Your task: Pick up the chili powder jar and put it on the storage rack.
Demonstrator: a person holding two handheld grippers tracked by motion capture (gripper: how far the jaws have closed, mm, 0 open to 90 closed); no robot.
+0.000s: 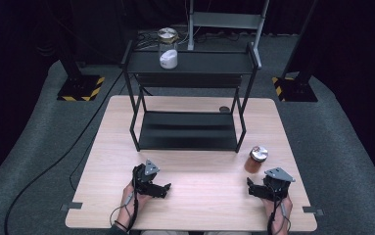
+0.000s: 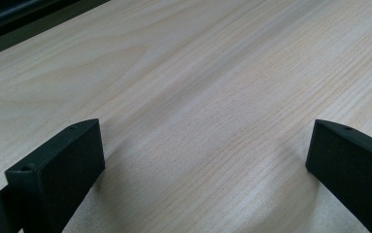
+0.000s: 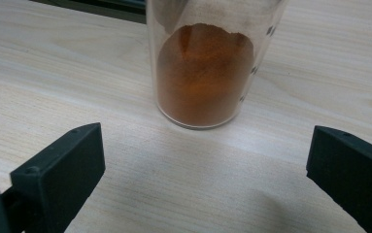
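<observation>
1. The jar of orange powder (image 1: 257, 159) stands upright on the table (image 1: 199, 196), near the right edge, just beyond the right gripper (image 1: 256, 188) and to the right of the black two-tier shelf (image 1: 187, 129).
2. The right gripper is released, jaws spread wide; in the right gripper view the jar (image 3: 205, 73) sits centred ahead of them, not yet between them.
3. The left gripper (image 1: 161, 188) rests low over bare wood at near left, also released, with nothing between its jaws.
4. The step in hand looks like the reach for the jar. To do it well, push the right gripper straight forward and level, so that both jaws pass either side of the glass without nudging it.
5. Close on the body of the jar below its metal lid (image 1: 259, 152), around mid-height; a low or off-centre grip could tip it.
6. Squeeze gently; smooth glass may slip.
7. A second jar with white contents (image 1: 168, 49) already stands on the shelf's top tier, far left of centre, suggesting where this one goes.
</observation>
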